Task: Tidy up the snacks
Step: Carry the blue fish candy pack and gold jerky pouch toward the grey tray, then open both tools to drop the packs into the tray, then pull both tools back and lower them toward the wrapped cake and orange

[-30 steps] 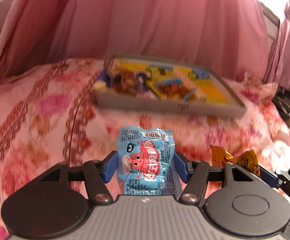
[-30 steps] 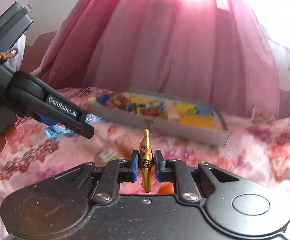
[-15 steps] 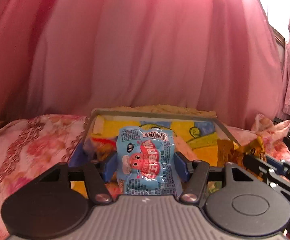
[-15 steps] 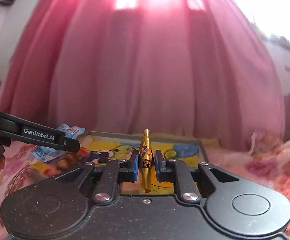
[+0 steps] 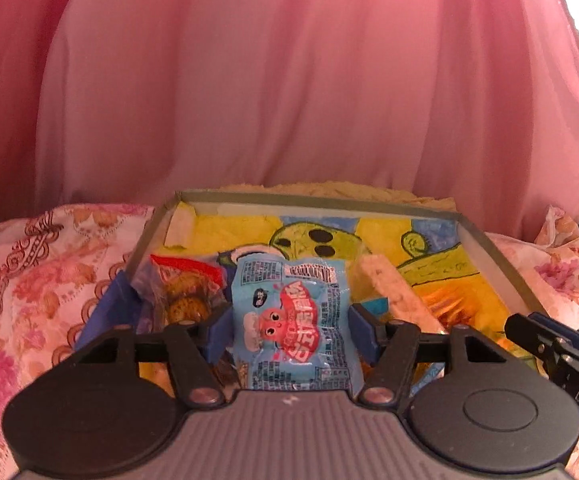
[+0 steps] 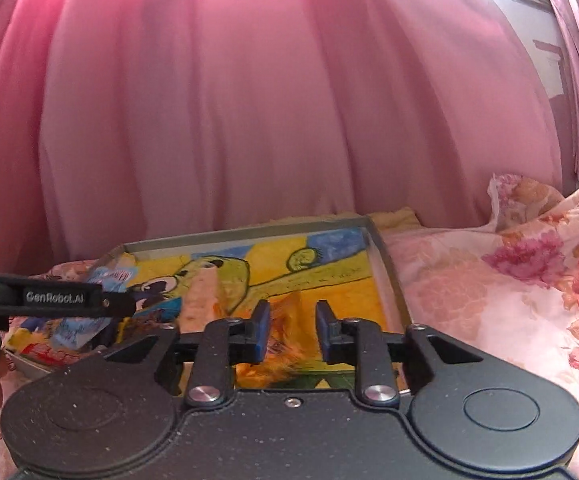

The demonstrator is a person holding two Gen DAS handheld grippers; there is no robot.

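1. Your left hand-held gripper (image 5: 289,330) is clamped on the blue snack packet (image 5: 294,328), its blue pads pressing the packet's two side edges so it hangs flat and face-up above the near end of the tray. Held that way, it can be set down label-up, not dropped on an edge.
2. Your right hand-held gripper (image 6: 289,330) stands apart with nothing between its pads; below the gap lies an orange-gold wrapper (image 6: 285,340) on the tray floor, which I judge to be its finished delivery.
3. Under both grippers, the bed (image 6: 489,300), covered in a pink floral quilt, carries the grey tray (image 5: 317,200) instead of a worktop. Because the quilt is soft, you should place lightly so the tray does not tip.
4. Shallow walls and the yellow cartoon lining (image 5: 429,256) make the tray an open collecting bin, so snacks go in from above.
5. At the tray's left side sits a clear bag of cookies (image 5: 181,292), while a pale wafer bar (image 5: 393,292) lies lengthwise near the middle.
6. Bare lining shows beyond the packet, towards the far wall, so that is probably your best spot for it.
7. Lower before you let go, since the packet is light and could slide onto the cookies.
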